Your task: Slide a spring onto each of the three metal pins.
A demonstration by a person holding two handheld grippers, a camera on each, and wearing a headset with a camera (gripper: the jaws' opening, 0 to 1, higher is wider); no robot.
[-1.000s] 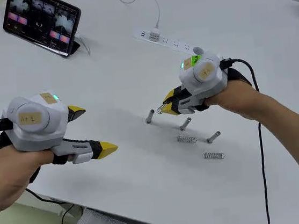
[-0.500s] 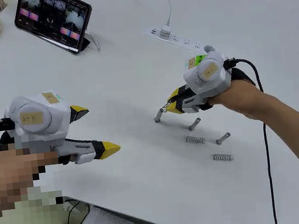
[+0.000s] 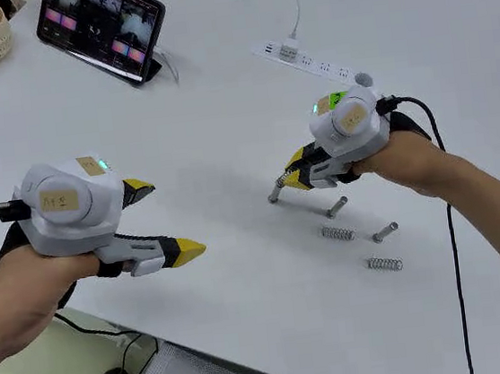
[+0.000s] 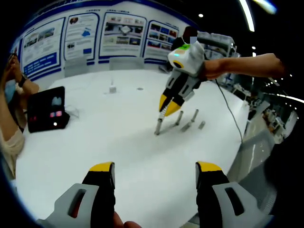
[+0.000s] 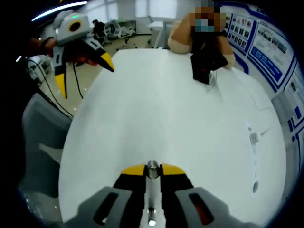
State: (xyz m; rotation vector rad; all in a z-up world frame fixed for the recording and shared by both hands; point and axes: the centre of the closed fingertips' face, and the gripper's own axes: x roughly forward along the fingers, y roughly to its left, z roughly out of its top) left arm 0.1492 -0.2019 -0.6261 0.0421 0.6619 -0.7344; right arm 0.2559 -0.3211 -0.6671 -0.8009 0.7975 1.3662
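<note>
Three short metal pins stand tilted on the white table: the left pin [image 3: 275, 193], a middle pin [image 3: 336, 206] and a right pin [image 3: 384, 231]. My right gripper [image 3: 292, 178] is shut on a spring [image 3: 281, 182], whose lower end meets the top of the left pin. In the left gripper view that spring [image 4: 164, 113] hangs from the right gripper [image 4: 167, 102] onto the pin [image 4: 158, 127]. Two loose springs [image 3: 337, 233] [image 3: 384, 264] lie near the other pins. My left gripper [image 3: 168, 218] hovers open and holds nothing, well left of the pins.
A tablet [image 3: 106, 36] on a stand sits at the far left, with a white power strip [image 3: 308, 61] and its cable behind the pins. The table's front edge [image 3: 252, 367] runs close below the left gripper. A seated person [image 5: 204, 42] is at the far side.
My right gripper has closed in on the left pin, bringing the spring from beside the pin to its top. The left gripper stays where it was; the head camera shifted.
</note>
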